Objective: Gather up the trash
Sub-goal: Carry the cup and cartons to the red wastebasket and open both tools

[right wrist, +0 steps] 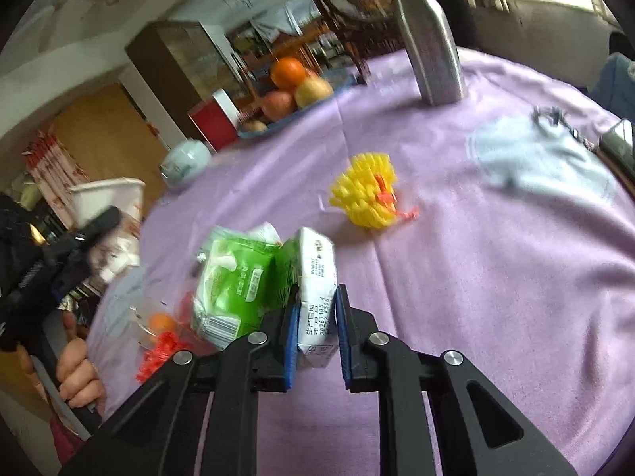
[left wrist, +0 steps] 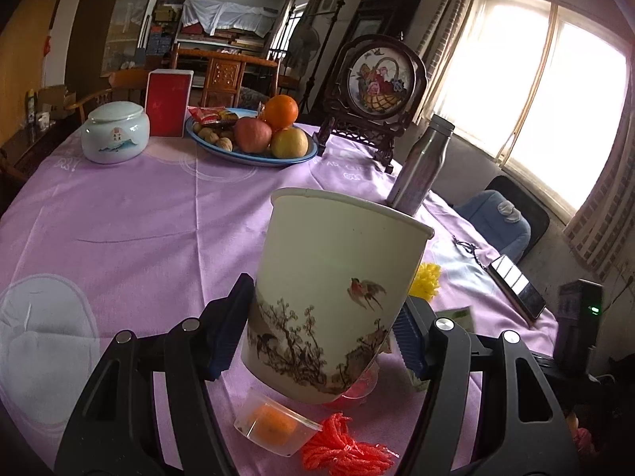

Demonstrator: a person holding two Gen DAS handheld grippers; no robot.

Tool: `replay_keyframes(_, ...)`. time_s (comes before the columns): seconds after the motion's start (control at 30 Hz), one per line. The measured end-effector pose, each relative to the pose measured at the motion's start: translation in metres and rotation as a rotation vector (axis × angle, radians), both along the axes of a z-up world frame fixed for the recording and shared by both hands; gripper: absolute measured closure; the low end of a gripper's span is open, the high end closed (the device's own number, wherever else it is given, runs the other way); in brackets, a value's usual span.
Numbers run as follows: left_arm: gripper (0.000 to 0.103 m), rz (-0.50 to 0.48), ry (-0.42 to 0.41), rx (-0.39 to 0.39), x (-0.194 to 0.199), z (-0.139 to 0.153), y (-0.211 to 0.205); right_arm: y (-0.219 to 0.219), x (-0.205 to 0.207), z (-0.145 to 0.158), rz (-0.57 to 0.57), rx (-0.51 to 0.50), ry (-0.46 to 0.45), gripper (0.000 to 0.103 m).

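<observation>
My left gripper (left wrist: 323,327) is shut on a paper cup (left wrist: 329,289) printed with a bird and trees, held tilted above the purple tablecloth (left wrist: 139,218). The cup also shows in the right wrist view (right wrist: 107,202). My right gripper (right wrist: 315,329) is shut on a crumpled green and white drink carton (right wrist: 270,281), lifted just off the cloth. A yellow plastic tangle (right wrist: 365,190) lies beyond it. A clear jelly cup with orange fruit (left wrist: 274,428) and a red plastic tangle (left wrist: 345,448) lie under the paper cup.
A steel bottle (left wrist: 420,166) stands behind the cup. A blue fruit plate (left wrist: 254,135), a ceramic jar (left wrist: 115,131), a red box (left wrist: 168,103) and a framed ornament (left wrist: 377,87) stand at the back. A phone (left wrist: 516,281) lies at the right edge.
</observation>
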State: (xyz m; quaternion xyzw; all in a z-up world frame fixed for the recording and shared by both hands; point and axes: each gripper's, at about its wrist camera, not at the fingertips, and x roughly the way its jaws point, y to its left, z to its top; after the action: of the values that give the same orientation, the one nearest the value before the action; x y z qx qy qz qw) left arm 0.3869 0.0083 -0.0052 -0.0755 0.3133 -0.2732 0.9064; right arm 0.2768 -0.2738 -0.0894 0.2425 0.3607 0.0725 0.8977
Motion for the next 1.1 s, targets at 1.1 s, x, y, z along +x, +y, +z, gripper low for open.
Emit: replay_keyframes(1.1,0.038,-0.401,-0.115,0.038,-0.227,-0.011,-0.179,-0.227,-0.342,-0.049,-0.512,0.049,0.031,0.086)
